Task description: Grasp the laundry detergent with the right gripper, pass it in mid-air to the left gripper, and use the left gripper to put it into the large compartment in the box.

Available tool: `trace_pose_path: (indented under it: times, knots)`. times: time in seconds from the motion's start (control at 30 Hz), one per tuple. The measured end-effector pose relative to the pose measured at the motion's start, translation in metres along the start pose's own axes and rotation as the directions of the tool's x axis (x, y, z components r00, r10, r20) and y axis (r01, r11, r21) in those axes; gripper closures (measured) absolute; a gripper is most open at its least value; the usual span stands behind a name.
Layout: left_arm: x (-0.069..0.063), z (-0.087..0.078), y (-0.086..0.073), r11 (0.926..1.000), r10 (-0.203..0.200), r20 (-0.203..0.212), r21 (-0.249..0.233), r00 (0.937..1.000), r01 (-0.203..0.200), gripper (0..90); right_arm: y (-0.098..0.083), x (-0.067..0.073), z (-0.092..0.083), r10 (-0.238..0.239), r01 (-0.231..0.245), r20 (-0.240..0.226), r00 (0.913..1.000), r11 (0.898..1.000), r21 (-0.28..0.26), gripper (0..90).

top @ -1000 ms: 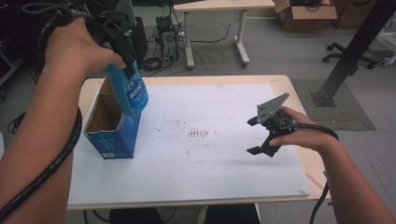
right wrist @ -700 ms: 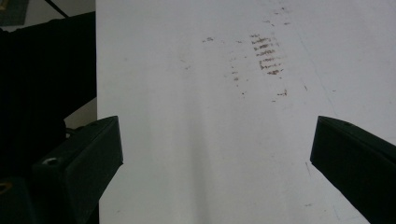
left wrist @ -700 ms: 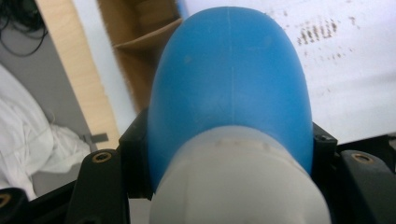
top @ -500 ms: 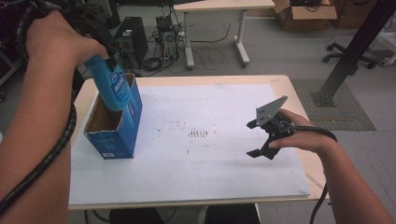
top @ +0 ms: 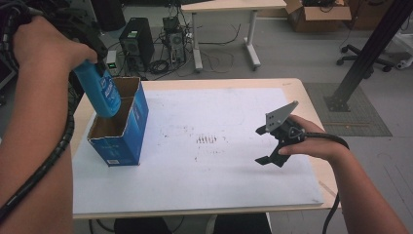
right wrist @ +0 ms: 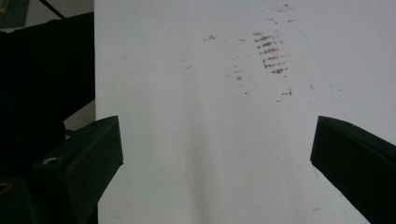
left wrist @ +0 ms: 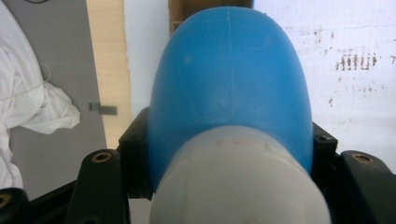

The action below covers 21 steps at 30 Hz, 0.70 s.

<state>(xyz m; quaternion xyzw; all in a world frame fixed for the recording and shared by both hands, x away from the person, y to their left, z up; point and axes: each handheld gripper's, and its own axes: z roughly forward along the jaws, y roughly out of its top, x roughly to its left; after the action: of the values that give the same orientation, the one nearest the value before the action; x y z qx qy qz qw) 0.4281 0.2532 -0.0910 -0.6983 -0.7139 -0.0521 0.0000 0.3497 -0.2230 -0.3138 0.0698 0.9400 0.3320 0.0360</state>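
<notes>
One blue bottle (top: 100,90), clamped in the left gripper (top: 92,66), hung over one open blue box (top: 122,129) while the right gripper (top: 270,144) rested, jaws apart, above the white table (top: 219,185).

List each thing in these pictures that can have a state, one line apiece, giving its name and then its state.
Blue bottle: clamped in the left tool, tilted, lower end at the box's open top.
Blue box: upright on the table, top open, divided into two compartments.
Left tool: shut on the bottle.
Right tool: open, holding nothing, above the white sheet.
White sheet: flat on the table, marked with brown smudges.
</notes>
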Motion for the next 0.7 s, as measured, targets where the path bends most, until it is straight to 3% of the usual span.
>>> trace_pose_path:
  times: [0.17,0.7]
  knots:
    - [0.007,0.009,0.0,1.0,-0.006,0.01,0.005,0.9999,0.006,38.2,0.0,-0.002,-0.001,0.013,-0.012,0.02,0.9997,1.0,-0.021,2.3]
    - [0.015,0.041,-0.001,0.9996,0.001,0.033,0.027,0.9995,-0.002,38.3,0.003,0.0,0.002,0.013,-0.013,0.007,0.9999,1.0,-0.005,2.3]
